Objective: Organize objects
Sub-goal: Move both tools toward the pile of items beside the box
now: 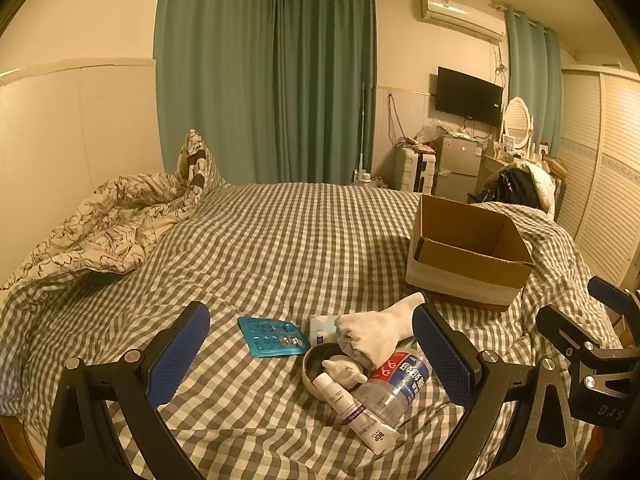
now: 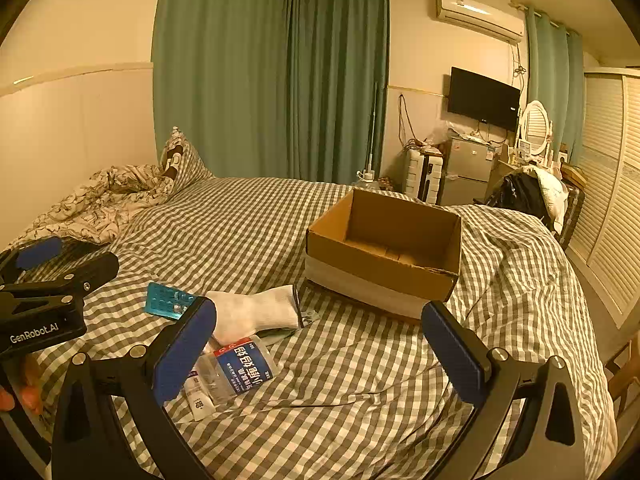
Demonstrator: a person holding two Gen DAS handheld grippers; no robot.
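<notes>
Left wrist view: a small bowl [image 1: 316, 364] with a white figurine [image 1: 345, 372] inside is being shown, hidden in the right wrist view by that gripper's finger. Left gripper [image 1: 310, 354] is being held wide apart, gripping nothing, over a blue blister pack [image 1: 272, 336], white sock [image 1: 378, 328], tube [image 1: 354, 410] and bottle [image 1: 398, 386] (all clustered, touching). Right gripper [image 2: 320, 350] is likewise being held apart, unloaded. The cardboard box's [image 2: 384, 240] bare floor is being revealed only in the right view. Everything is being supported by a checked bedspread [image 1: 280, 240]; green curtains [image 1: 264, 72] and a wall television [image 1: 468, 96] are being seen behind.
</notes>
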